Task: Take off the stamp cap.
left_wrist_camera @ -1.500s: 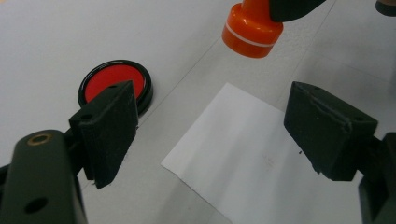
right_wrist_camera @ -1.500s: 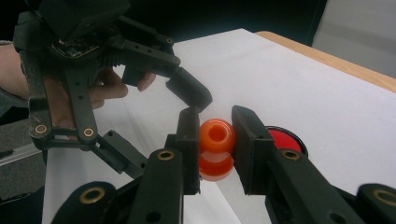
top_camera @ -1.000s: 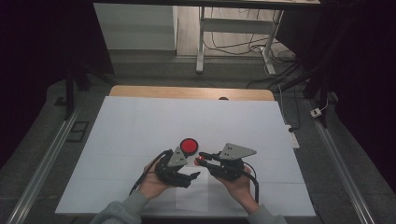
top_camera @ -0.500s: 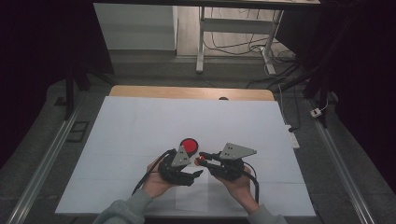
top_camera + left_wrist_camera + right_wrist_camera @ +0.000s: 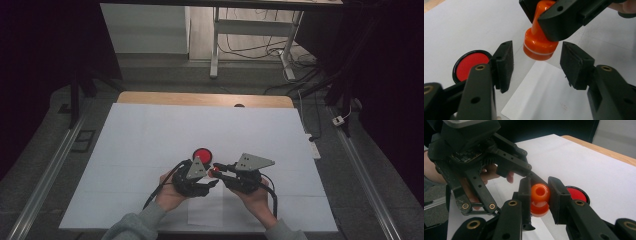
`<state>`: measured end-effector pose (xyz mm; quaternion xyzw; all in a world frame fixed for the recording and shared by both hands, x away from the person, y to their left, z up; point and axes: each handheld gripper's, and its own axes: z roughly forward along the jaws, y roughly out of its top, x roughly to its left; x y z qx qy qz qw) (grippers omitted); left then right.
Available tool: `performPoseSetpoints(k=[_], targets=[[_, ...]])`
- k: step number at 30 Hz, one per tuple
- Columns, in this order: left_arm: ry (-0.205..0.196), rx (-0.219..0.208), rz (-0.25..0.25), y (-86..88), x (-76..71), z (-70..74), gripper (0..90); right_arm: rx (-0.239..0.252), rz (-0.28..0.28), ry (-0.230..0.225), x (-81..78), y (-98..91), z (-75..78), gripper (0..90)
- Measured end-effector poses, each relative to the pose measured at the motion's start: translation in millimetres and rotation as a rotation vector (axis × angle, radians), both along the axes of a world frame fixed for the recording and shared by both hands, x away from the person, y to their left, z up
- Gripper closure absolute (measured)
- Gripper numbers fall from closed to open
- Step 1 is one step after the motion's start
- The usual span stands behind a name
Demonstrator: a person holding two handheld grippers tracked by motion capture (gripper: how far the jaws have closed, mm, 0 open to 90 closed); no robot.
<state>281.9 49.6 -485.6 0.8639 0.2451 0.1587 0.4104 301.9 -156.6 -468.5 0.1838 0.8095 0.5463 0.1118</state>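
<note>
Left gripper view: red ink pad [image 5: 471, 65] sits at left on the table [image 5: 461, 27], a paper sheet [image 5: 546, 95] lies below. Right hand-held gripper [image 5: 544, 15] clamps the orange stamp [image 5: 537, 46] at upper centre; left hand-held gripper [image 5: 536, 65], jaws just closing, flanks its base without touching.

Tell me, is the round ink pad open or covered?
Open. The ink pad lies on the white table with its red surface bare inside the black rim, and no lid rests on it.
</note>
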Motion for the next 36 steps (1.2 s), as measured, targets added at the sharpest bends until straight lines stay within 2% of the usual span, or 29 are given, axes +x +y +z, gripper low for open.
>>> performPoseSetpoints(k=[25, 36], targets=[[-0.032, 0.030, -0.007, -1.0, -1.2, -1.4, 61.5, 0.004, 0.003, 0.014, 0.6, 0.7, -2.5, 72.2], [-0.032, 0.034, -0.007, -0.9, -1.6, -1.3, 64.0, 0.011, -0.001, 0.010, -0.1, 0.9, -2.8, 72.3]])
